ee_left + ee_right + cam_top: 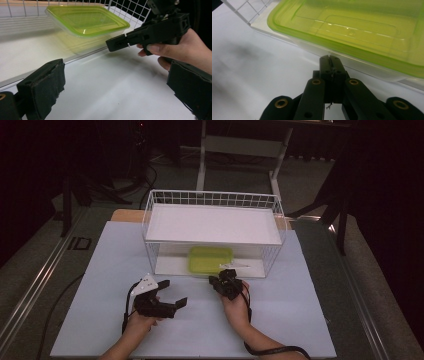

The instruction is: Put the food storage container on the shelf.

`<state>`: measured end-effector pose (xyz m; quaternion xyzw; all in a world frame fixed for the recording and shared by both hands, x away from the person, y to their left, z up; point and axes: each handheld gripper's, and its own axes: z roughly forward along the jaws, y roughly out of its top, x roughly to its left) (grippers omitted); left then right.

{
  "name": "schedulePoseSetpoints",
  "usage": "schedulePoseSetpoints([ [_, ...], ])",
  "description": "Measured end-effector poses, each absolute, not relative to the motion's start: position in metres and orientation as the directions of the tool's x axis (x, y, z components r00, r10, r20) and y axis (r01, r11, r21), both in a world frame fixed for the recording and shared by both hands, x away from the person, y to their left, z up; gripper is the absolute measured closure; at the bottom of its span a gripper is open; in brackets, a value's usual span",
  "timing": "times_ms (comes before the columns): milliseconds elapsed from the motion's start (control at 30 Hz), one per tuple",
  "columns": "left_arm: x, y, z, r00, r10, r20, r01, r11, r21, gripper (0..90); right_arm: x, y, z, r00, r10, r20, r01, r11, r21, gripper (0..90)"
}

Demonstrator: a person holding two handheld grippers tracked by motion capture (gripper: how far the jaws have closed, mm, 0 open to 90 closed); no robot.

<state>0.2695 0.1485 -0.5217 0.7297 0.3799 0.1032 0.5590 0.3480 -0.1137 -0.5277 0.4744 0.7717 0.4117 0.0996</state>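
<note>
The step in hand seems to be pulling the shallow clear plastic container with the lime-green lid [210, 258] out of the white wire rack [214, 198]. It rests on the rack's lower shelf, near the front edge. A good way is to open the jaws first, then slide in level and take the lid's rim.

The left gripper [169, 293] hovers released, jaws wide apart, holding nothing. The right gripper [329, 65] has its jaws pressed together, empty, just before the container's edge.
</note>
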Motion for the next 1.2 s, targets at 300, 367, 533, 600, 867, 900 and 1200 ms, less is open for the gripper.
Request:
schedulePoseSetpoints([
  [300, 0.270, 0.150, -0.523, 0.690, 0.669, -0.277, 0.440, -0.083, 0.894, 2.6, 0.357, -0.107, -0.530, -0.524, 0.821, 0.227, 0.645, 0.208, 0.736, 90.0],
  [367, 0.270, 0.149, -0.523, 0.691, 0.668, -0.276, 0.440, -0.085, 0.894, 2.6, 0.364, -0.107, -0.532, -0.508, 0.832, 0.223, 0.646, 0.197, 0.738, 90.0],
  [533, 0.270, 0.149, -0.523, 0.694, 0.664, -0.280, 0.442, -0.085, 0.893, 2.6, 0.374, -0.110, -0.532, -0.476, 0.850, 0.226, 0.650, 0.166, 0.742, 90.0],
  [600, 0.270, 0.148, -0.523, 0.693, 0.664, -0.279, 0.442, -0.087, 0.893, 2.6, 0.376, -0.111, -0.532, -0.470, 0.852, 0.231, 0.653, 0.159, 0.741, 90.0],
  [867, 0.268, 0.148, -0.523, 0.698, 0.658, -0.283, 0.443, -0.085, 0.893, 2.6, 0.388, -0.111, -0.529, -0.452, 0.863, 0.227, 0.639, 0.136, 0.757, 89.9],
  [900, 0.268, 0.148, -0.523, 0.699, 0.658, -0.281, 0.442, -0.088, 0.893, 2.6, 0.390, -0.111, -0.529, -0.452, 0.862, 0.229, 0.639, 0.134, 0.758, 89.9],
  [1200, 0.267, 0.146, -0.524, 0.705, 0.655, -0.271, 0.440, -0.105, 0.892, 2.6, 0.398, -0.106, -0.527, -0.424, 0.868, 0.259, 0.656, 0.098, 0.748, 89.9],
])
